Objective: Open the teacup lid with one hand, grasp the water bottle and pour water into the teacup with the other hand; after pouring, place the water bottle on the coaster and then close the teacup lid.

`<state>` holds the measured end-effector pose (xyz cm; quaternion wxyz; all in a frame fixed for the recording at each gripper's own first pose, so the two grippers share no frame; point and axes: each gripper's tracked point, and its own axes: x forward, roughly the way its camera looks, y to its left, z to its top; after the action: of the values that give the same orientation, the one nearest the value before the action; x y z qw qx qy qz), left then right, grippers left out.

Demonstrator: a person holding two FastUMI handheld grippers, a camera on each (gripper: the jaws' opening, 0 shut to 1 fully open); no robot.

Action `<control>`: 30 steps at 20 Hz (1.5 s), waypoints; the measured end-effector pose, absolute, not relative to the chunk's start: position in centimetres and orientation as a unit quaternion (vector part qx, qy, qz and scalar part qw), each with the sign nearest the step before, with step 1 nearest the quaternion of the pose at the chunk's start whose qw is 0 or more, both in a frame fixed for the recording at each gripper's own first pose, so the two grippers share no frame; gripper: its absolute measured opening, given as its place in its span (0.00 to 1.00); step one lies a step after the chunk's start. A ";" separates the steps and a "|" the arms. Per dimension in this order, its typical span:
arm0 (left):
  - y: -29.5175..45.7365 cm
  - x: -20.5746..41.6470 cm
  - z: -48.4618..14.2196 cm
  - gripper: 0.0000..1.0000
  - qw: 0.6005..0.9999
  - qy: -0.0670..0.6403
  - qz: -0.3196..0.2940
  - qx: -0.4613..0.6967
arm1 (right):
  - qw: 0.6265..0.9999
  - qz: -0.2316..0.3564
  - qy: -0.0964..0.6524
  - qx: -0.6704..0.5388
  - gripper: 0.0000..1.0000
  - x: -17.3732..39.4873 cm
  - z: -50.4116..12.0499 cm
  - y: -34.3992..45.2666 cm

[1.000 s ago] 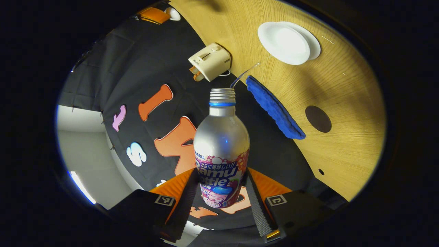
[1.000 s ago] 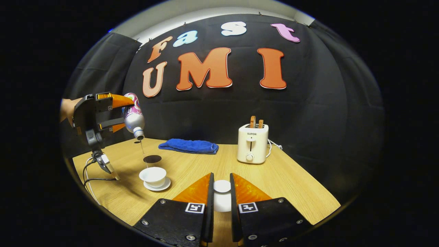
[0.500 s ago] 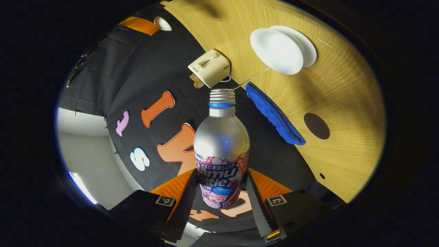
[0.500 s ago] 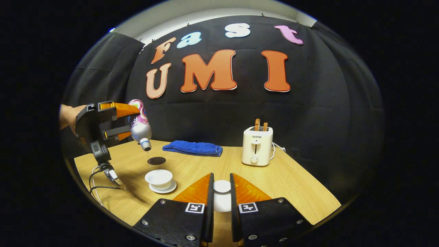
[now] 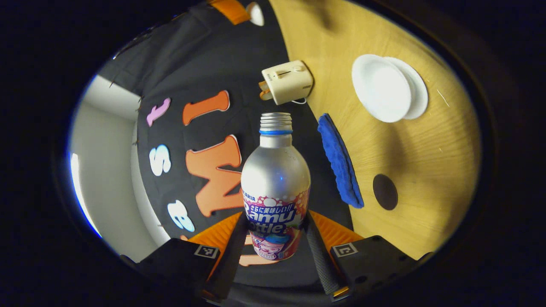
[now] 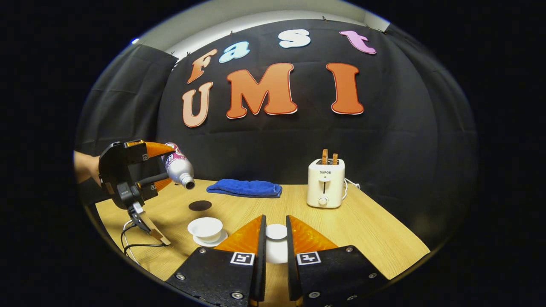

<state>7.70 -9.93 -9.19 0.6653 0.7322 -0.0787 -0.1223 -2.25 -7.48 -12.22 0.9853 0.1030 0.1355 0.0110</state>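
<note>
Black cloth is backing the wooden table (image 6: 362, 230) where the left gripper (image 5: 275, 238) is pinching the light, slippery metal bottle (image 5: 275, 187) low on its label (tilted above the open teacup (image 6: 205, 227)), while the right gripper (image 6: 275, 238) is clamping the fragile lid (image 6: 276, 232).

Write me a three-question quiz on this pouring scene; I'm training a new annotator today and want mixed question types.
1. True or false: the teacup has its lid on.
2. What do the left tongs hold?
A. blue towel
B. water bottle
C. toaster
3. Fill in: the dark round coaster lies on the table between the teacup and the blue ____.

Key:
1. False. The cup sits open on its saucer; the right tongs hold the lid clear of it.
2. B. Both fingers press on the water bottle, tilted with its open mouth downward.
3. towel.
</note>
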 end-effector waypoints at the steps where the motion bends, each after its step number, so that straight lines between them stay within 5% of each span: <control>1: -9.2 8.0 -9.2 0.81 0.698 -0.061 -0.121 0.703 | 0.985 0.012 0.135 0.102 0.22 -2.2 -12.1 -7.3; 8: -6.8 8.7 -5.1 0.81 0.866 -0.048 -0.085 0.491 | 0.986 0.025 0.130 0.100 0.22 -0.5 -10.4 -5.1; 16: -4.5 11.3 -2.2 0.81 0.969 -0.049 -0.045 0.236 | 0.988 0.067 0.111 0.085 0.22 1.7 -7.1 -0.1; 22: -2.5 15.6 -6.5 0.81 0.998 0.024 -0.037 0.050 | 0.986 0.085 0.119 0.082 0.22 2.8 -7.2 2.4; 30: -4.4 18.3 -13.7 0.81 0.993 0.079 -0.079 -0.021 | 0.982 0.100 0.131 0.091 0.22 3.6 -8.4 3.6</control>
<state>18.35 -4.40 -13.72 0.9935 -0.0206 0.0793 -0.0792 3.61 3.62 -8.35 0.9822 0.0909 0.1308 0.0998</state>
